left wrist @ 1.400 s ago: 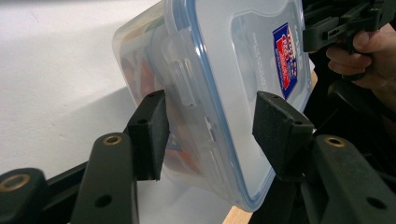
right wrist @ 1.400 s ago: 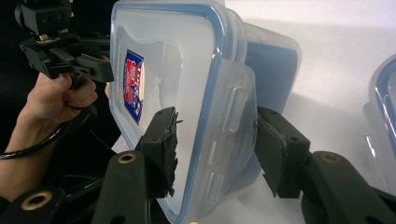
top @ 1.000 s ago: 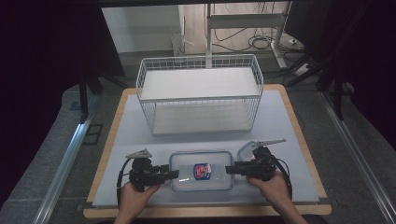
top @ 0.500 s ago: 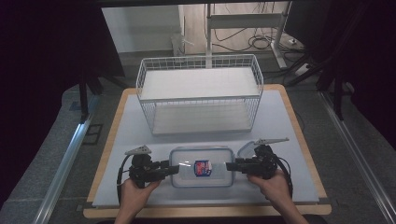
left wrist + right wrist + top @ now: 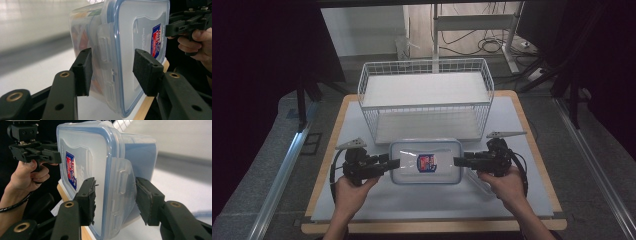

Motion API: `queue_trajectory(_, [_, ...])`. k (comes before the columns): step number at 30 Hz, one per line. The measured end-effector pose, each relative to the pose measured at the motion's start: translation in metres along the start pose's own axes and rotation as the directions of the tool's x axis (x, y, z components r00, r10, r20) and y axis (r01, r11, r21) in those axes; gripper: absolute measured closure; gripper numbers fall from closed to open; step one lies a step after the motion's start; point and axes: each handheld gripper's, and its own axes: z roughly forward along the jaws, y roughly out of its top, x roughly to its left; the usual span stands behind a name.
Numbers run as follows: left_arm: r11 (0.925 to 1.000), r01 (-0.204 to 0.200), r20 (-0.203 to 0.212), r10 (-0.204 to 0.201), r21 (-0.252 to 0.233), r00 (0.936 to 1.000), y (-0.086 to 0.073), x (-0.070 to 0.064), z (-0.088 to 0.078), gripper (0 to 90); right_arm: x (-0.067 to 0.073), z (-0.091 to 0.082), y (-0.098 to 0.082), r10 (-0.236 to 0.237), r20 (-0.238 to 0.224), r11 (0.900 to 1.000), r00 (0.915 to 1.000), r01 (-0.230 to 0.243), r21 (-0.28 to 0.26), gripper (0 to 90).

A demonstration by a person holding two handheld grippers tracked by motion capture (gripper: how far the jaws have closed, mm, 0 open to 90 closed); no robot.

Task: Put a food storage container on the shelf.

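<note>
A clear plastic container point(image 5: 427, 161) with a blue-sealed snap lid and a red-and-blue label hangs above the table, lid up. My left gripper point(image 5: 394, 163) clamps its left end and my right gripper point(image 5: 458, 161) clamps its right end. In the left gripper view the two pads close on the container point(image 5: 140, 32) at its side latch point(image 5: 103, 47), one on the body and one over the lid. The right gripper view shows the same hold on the container point(image 5: 100, 157) at the opposite latch point(image 5: 122, 182). Something orange shows dimly inside.
A white wire basket point(image 5: 424, 64) stands just behind the container, open at the top. The table has a white mat point(image 5: 522, 120) with a wooden edge point(image 5: 532, 135). Dark floor, rails and cables lie around it.
Both grippers have risen with the container between them. It has left the mat and now appears higher and closer to the basket's front wall.
</note>
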Motion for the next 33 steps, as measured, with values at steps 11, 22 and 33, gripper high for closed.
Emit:
queue_trajectory(11, [0.9989,-0.025,-0.019,0.024,-0.04,0.9995,0.054,-0.009,-0.015,51.1,0.008,-0.013,0.044,-0.016,-0.01,0.999,0.9998,0.016,-0.044,52.3])
queue_trajectory(22, [0.9984,-0.024,-0.031,0.023,-0.051,0.9993,0.099,-0.009,-0.022,51.1,0.01,-0.02,0.084,-0.02,-0.013,0.998,0.9997,0.019,-0.062,52.3])
queue_trajectory(33, [0.9981,-0.021,-0.043,0.019,-0.058,0.9989,0.143,-0.007,-0.022,51.0,0.009,-0.026,0.128,-0.022,-0.001,0.997,0.9998,0.021,-0.08,51.5])
